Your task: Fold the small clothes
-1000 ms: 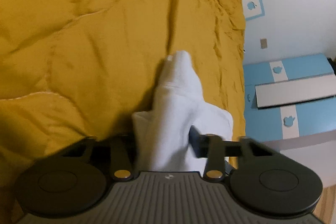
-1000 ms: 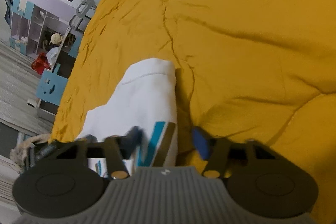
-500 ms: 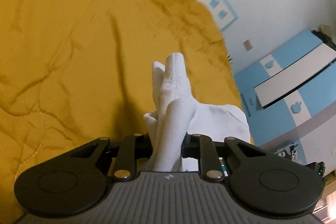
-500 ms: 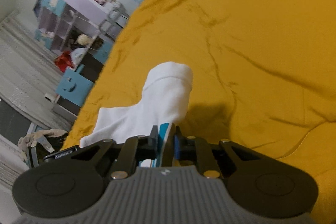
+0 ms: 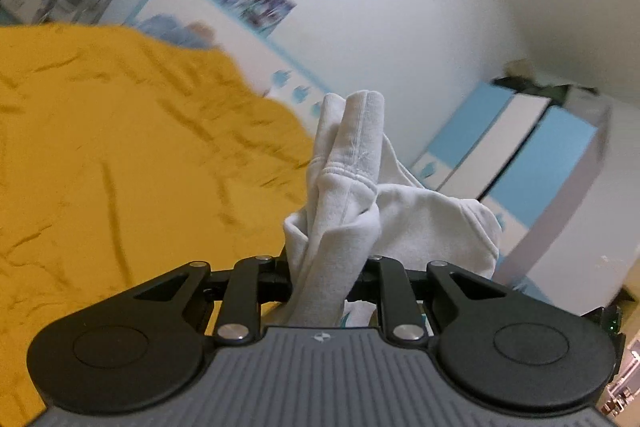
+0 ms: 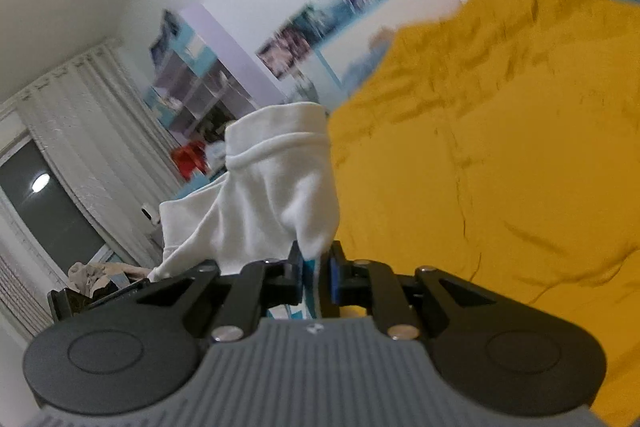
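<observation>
Left wrist view shows your left gripper (image 5: 325,273) pinching the bunched white garment (image 5: 352,187), which hangs in front of the yellow bedspread (image 5: 120,167). Your right gripper (image 6: 315,273) is clamped on another edge of the garment (image 6: 276,195), beside the bedspread (image 6: 500,167).

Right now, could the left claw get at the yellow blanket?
Probably not yet. The left claw is shut on the white garment, which bunches up ahead of it; the blanket lies open to its left, so it would need to let go first.
</observation>
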Motion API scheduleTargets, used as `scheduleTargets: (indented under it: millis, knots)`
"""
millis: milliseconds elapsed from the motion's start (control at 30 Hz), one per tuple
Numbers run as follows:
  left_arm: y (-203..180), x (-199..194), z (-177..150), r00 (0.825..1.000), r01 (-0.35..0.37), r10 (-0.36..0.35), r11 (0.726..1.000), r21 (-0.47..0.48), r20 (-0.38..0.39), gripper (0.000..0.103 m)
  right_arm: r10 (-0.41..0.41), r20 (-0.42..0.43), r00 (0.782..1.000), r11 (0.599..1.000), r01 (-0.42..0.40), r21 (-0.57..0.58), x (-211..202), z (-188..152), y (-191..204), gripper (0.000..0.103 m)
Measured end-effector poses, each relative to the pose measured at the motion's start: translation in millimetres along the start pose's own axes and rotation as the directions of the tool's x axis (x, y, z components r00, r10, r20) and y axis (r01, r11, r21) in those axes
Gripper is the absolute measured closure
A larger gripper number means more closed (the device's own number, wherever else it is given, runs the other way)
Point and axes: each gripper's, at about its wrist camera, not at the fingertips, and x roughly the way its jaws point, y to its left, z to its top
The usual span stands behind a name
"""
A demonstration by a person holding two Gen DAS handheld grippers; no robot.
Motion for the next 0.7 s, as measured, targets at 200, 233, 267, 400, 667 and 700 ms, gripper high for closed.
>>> scheduleTargets:
  millis: [200, 233, 267, 400, 667, 700]
  knots:
    - [-48.6, -19.1, -16.4, 0.994, 0.103, -0.104, 0.993, 0.051, 0.02, 0.081, -0.025, 0.085, 0.996, 0.996, 0.031, -0.081, -86.3, 8.1, 28.4, 0.096]
    - [-55.4, -20.7, -19.9, 0.993, 0.118, -0.118, 0.991, 0.058, 0.006, 0.081, -0.031, 0.095, 0.995, 0.996, 0.039, -0.085, -104.5, 3.5, 29.2, 0.096]
    - [-55.4, -20.9, -23.5, 0.992, 0.124, -0.124, 0.99, 0.062, -0.007, 0.081, -0.036, 0.101, 0.994, 0.995, 0.045, -0.088, -113.5, 2.3, 29.5, 0.096]
    - [-61.7, -20.6, -39.8, 0.989, 0.134, -0.129, 0.989, 0.07, -0.07, 0.081, -0.075, 0.096, 0.993, 0.994, 0.082, -0.069, -144.2, -7.3, 25.8, 0.096]
    - [-34.2, 9.4, -72.6, 0.977, 0.051, -0.038, 0.997, 0.056, -0.208, 0.081, -0.158, 0.016, 0.987, 0.987, 0.157, 0.039, -133.4, -36.4, -19.0, 0.096]
    - [-27.6, 14.7, -74.4, 0.974, 0.04, -0.029, 0.998, 0.041, -0.224, 0.081, -0.161, -0.001, 0.987, 0.985, 0.161, 0.064, -126.1, -37.6, -26.9, 0.096]
